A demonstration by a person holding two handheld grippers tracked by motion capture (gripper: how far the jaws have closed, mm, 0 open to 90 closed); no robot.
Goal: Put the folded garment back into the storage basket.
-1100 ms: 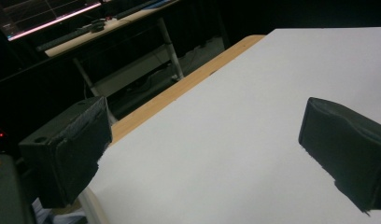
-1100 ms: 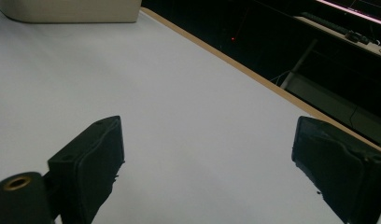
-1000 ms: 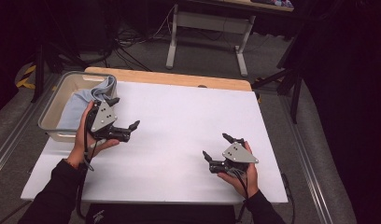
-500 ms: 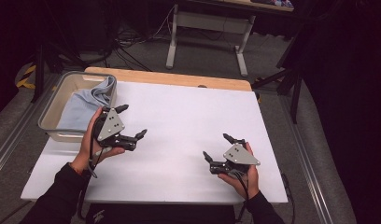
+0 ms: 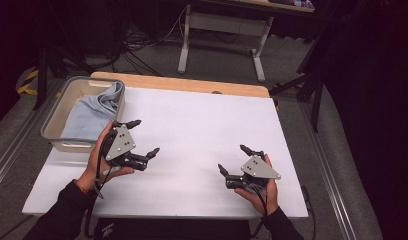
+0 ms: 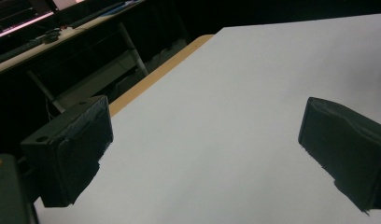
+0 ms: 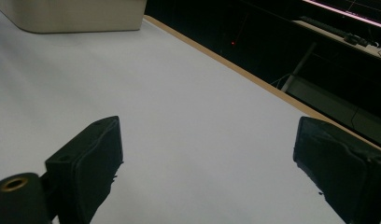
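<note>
White table top [image 5: 202, 125] takes the middle of the high view, wooden edge strip [image 5: 182, 84] along its far side, floor rails past both sides. Grey bin [image 5: 59, 116] sits at the upper left of the table, its near rim just beside the left gripper. Blue cloth [image 5: 94, 112] lies inside it, bunched up against the right wall.

Left gripper [image 5: 143, 137] at lower left, jaws spread wide, nothing between them; left gripper view shows both pads over bare white top. Right gripper [image 5: 232, 160] at lower right, jaws also spread, holding nothing. Wide open white surface between the 2 grippers and toward the far edge.

Cloth's lower part is hidden by the bin wall and the left hand [image 5: 99, 162]. Background past the table is dark, hard to read. In the right gripper view the bin [image 7: 72, 16] is cut off at the upper left corner.

Versus 1 second ago: left gripper has come away from the bin toward frame centre and lower; right gripper has barely moved. Cloth unchanged.
</note>
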